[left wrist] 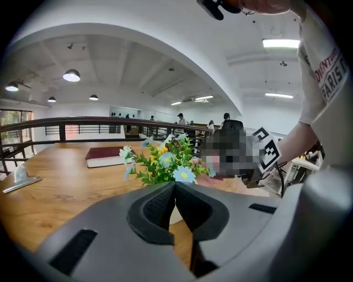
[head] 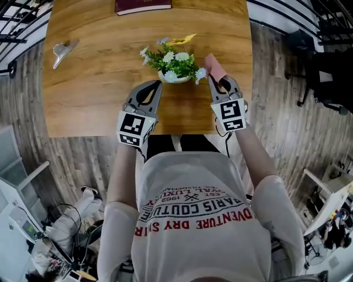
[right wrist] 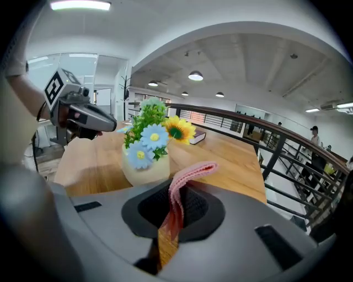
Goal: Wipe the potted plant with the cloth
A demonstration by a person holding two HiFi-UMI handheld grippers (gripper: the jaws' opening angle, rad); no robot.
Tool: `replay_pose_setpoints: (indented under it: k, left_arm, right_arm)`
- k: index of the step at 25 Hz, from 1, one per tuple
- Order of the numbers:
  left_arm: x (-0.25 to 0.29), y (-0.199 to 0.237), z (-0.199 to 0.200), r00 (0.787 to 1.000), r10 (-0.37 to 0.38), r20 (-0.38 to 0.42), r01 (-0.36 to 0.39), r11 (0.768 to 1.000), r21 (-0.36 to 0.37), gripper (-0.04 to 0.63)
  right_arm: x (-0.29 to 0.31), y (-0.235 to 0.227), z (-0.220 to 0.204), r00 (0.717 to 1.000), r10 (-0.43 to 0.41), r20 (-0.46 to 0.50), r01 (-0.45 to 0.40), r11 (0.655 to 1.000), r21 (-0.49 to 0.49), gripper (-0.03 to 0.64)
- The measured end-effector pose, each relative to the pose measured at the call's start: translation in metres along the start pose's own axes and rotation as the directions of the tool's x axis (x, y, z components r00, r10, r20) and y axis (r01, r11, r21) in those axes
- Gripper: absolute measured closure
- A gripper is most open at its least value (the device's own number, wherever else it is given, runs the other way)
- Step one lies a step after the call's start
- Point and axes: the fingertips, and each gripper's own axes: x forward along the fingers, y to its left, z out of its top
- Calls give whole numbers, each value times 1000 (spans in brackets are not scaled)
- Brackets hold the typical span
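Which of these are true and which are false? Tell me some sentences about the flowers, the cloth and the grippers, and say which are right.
1. The right hand-held gripper is holding the pink cloth. True.
2. The left hand-held gripper is holding a flower. False: its jaws are closed together with nothing between them.
3. The potted plant stands on the wooden table. True.
4. The dark red book is leaning against the pot. False: it lies flat at the far edge of the table, well apart from the pot.
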Motion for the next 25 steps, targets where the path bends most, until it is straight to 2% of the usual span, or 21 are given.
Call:
replay_pose_setpoints:
  k: [5, 9, 13, 16, 20, 25]
  left_arm:
    - [25, 11, -4, 999, -29, -21, 29, 1000, 0, 578]
    - [36, 14, -5, 998, -55, -31, 55, 998, 8, 578]
    - [42, 11, -12, 994, -92, -58, 94, 995, 27, 578]
    - [41, 12, -12, 992, -116, -44, 116, 993, 8, 578]
    - [41, 14, -12, 987, -159, -22, 158, 986, -49, 580]
    - [43, 12, -10, 975, -222, -30, 221, 975, -32, 580]
  right_arm:
    - [26, 19, -10, 997, 71, -24, -73, 994, -84, 581]
    - [39, 29, -12, 994, 98, -42, -102, 985, -136, 581]
    - [43, 46, -15, 985, 158, -68, -168, 967, -192, 580]
    - [43, 50, -17, 983, 165, -85, -180, 959, -218, 581]
    - [42, 53, -20, 981, 168, -98, -185, 962, -203, 581]
    - [40, 64, -27, 977, 167, -131, -180, 979, -94, 581]
